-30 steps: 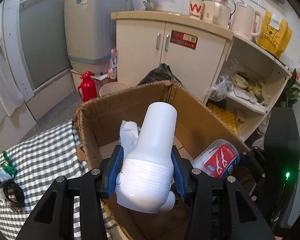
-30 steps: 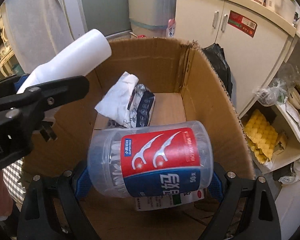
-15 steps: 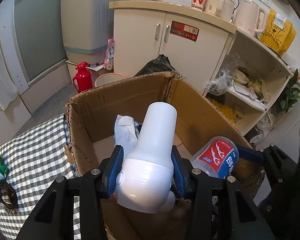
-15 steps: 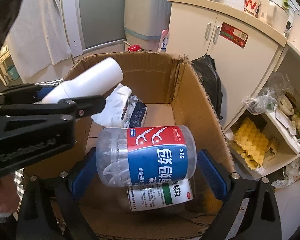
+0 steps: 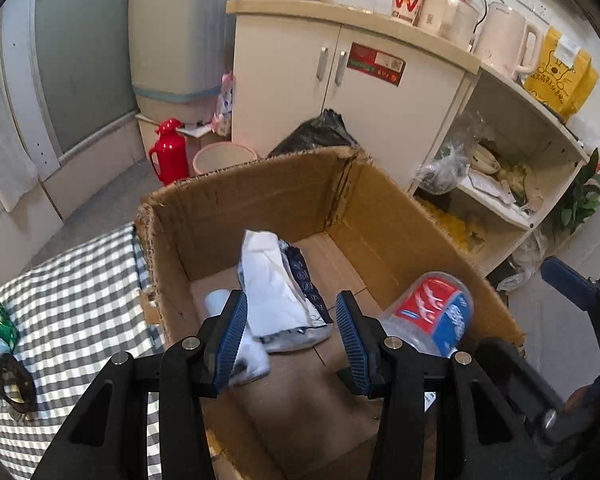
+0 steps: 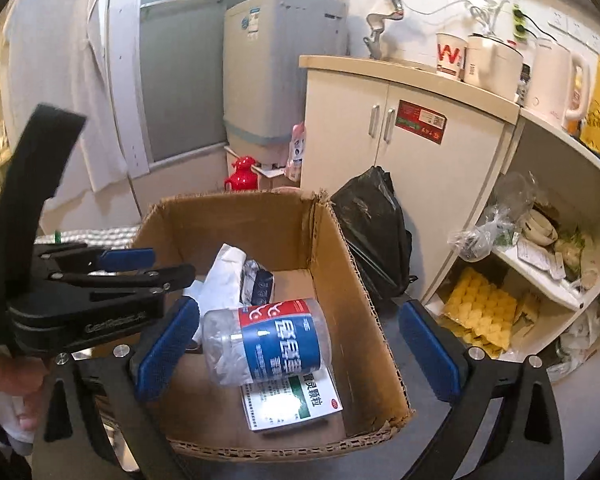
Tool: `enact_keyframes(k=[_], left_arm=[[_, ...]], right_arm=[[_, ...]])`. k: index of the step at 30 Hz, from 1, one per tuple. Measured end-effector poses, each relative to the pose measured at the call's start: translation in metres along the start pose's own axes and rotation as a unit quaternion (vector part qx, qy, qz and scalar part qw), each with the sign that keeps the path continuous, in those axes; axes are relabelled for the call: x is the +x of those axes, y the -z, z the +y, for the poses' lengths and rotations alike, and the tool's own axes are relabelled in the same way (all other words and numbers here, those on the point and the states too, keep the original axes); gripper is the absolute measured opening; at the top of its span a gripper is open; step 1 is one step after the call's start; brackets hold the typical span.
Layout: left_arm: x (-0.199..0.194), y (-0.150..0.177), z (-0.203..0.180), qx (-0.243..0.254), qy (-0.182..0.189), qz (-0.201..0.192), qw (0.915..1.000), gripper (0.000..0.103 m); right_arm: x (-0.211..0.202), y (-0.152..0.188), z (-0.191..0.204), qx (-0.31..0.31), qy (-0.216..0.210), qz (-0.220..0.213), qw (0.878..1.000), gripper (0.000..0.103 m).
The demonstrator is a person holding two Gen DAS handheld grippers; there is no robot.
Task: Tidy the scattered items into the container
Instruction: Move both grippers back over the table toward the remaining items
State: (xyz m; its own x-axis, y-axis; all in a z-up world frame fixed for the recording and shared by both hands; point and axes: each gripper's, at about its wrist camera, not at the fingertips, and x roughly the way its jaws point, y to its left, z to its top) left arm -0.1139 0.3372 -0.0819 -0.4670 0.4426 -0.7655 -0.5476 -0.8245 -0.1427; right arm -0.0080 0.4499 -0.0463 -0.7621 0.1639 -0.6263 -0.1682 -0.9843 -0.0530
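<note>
Corrugated brown cardboard box [image 6: 360, 320], open top, ragged torn rim, sits beside a black-and-white checked cloth [image 5: 80, 280]. Inside, a clear plastic floss-pick jar [image 6: 266, 346] with glossy red-and-blue label, cylindrical, lying on its side, tilted, resting on a flat white medicine carton [image 6: 296, 402] with green stripe. Crumpled white tissue pack [image 5: 278, 288] with dark printed wrapper against the far-left inside of the box. White smooth plastic bottle [image 5: 236, 344], rounded, lies on the box floor at the left, partly hidden behind the left pad, blurred.

Right gripper [image 6: 300, 344]: black frame, ribbed blue pads, jaws opening wide; the jar shows between them but neither pad touches it, clear gaps both sides, jar lower down in the box. Left gripper [image 5: 292, 340]: same build, jaws partly apart with nothing clamped; the tissue pack shows in the gap, down in the box, while the white bottle is just outside the left pad. In the right wrist view the left gripper hangs over the box's left wall, a hand [image 6: 8, 384] on its grip.

On the cloth, well apart from the box: a green wrapper [image 5: 0, 320] and a dark ring-shaped item [image 5: 14, 384].
</note>
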Motion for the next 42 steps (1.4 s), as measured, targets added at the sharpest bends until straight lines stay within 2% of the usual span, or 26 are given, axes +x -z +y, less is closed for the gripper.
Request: enact_keyframes(k=[5, 11, 16, 27, 35, 42], left_arm=[[-0.026, -0.001, 0.005, -0.003, -0.007, -0.025, 0.9997, 0.051], [-0.063, -0.001, 0.023, -0.023, -0.018, -0.056, 0.998, 0.057], [-0.102, 0.008, 0.047, -0.041, -0.041, -0.089, 0.9943, 0.06], [-0.174, 0.035, 0.109, -0.073, -0.124, -0.144, 0.979, 0.065], [-0.207, 0.05, 0.147, -0.096, -0.154, -0.165, 0.9695, 0.066], [-0.227, 0.057, 0.175, -0.098, -0.18, -0.174, 0.9633, 0.074]], right_arm=[[-0.006, 0.0, -0.001, 0.013, 0.0, -0.008, 1.0, 0.1], [-0.027, -0.002, 0.001, 0.04, -0.008, -0.039, 0.998, 0.1], [-0.045, -0.008, 0.012, 0.054, -0.024, -0.07, 0.996, 0.1], [-0.066, -0.027, 0.078, 0.033, -0.085, -0.114, 0.989, 0.102], [-0.066, -0.031, 0.132, -0.005, -0.118, -0.109, 0.987, 0.103], [-0.068, -0.034, 0.161, -0.013, -0.134, -0.114, 0.984, 0.103]])
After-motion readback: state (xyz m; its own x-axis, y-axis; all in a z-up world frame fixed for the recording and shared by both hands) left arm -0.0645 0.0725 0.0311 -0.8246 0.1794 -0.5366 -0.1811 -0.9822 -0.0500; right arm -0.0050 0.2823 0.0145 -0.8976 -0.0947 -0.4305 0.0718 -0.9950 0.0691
